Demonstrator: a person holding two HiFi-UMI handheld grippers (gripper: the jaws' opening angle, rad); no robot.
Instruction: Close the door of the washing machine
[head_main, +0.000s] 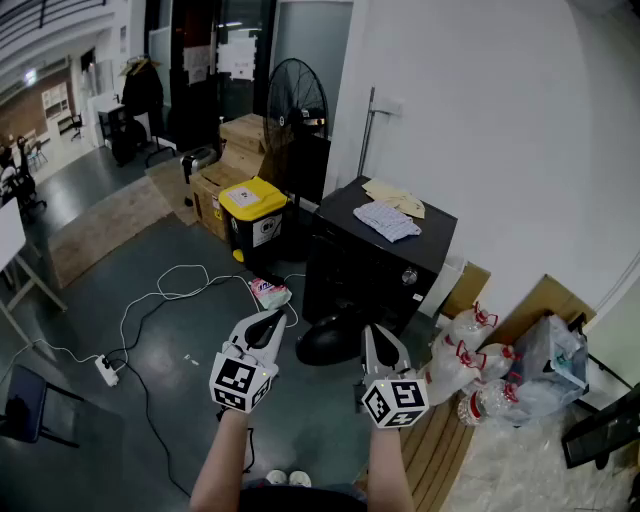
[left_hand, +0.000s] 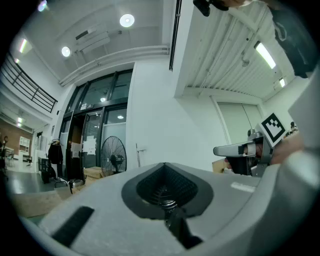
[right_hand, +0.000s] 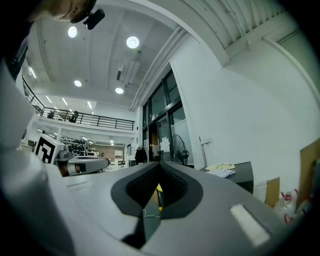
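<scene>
The black washing machine (head_main: 375, 265) stands against the white wall, with a folded cloth (head_main: 388, 220) and papers on its top. Its round dark door (head_main: 328, 341) hangs open low at the front, swung out toward the floor. My left gripper (head_main: 272, 322) is held level just left of the door, jaws shut and empty. My right gripper (head_main: 378, 335) is just right of the door, in front of the machine, jaws together and empty. The right gripper view shows the machine's top (right_hand: 240, 175) at the right. Neither gripper touches the door.
A yellow-lidded bin (head_main: 252, 215), cardboard boxes (head_main: 235, 150) and a standing fan (head_main: 297, 100) lie left of the machine. Plastic bottles (head_main: 465, 360) and a bag sit to its right on a wooden pallet (head_main: 440, 450). White cables (head_main: 160, 300) and a power strip (head_main: 105, 370) cross the floor.
</scene>
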